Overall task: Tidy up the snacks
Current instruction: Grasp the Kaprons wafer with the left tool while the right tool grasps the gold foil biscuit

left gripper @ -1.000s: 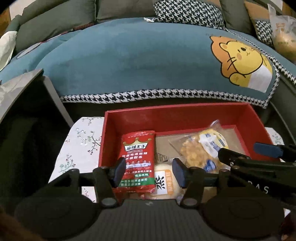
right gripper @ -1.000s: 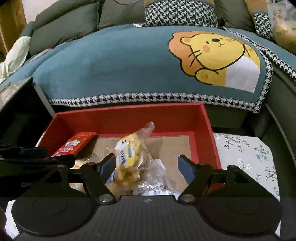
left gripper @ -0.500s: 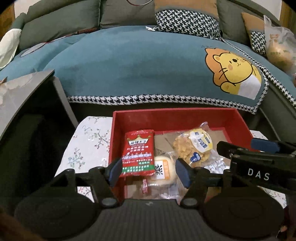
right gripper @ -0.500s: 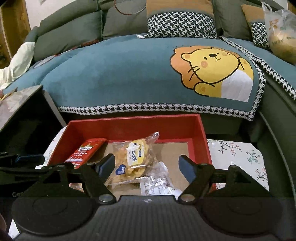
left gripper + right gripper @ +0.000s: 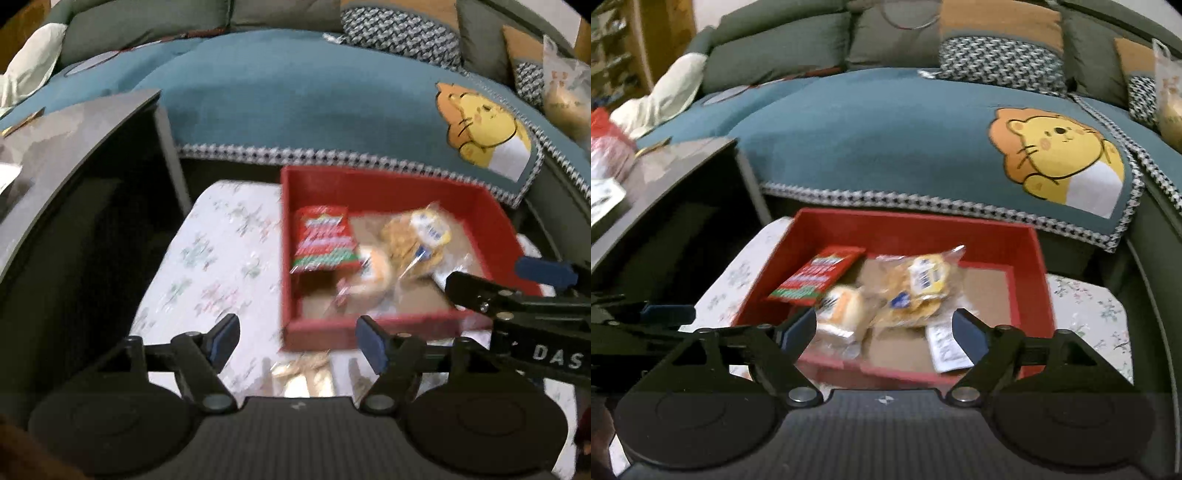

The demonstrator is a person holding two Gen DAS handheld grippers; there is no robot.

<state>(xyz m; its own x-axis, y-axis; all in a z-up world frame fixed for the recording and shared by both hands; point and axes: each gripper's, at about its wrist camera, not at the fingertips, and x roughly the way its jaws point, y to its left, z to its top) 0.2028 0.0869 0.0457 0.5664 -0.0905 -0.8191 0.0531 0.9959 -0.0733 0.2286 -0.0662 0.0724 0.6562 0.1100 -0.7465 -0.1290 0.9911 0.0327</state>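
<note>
Two fisheye cameras ride side by side, each looking forward and steeply down along its own gripper's black fingers. The left wrist view sits to the left, near the shallow red cardboard box (image 5: pixel 388 332) on the white floral-print tablecloth (image 5: pixel 221 266), with the right gripper (image 5: pixel 509 284) reaching in at its right edge. The right wrist view faces the same red box (image 5: pixel 912 229) more squarely, at close range. Both share the box's contents, the teal sofa throw with a yellow cartoon lion (image 5: pixel 1060 158), and the dark side table (image 5: pixel 81 125).
</note>
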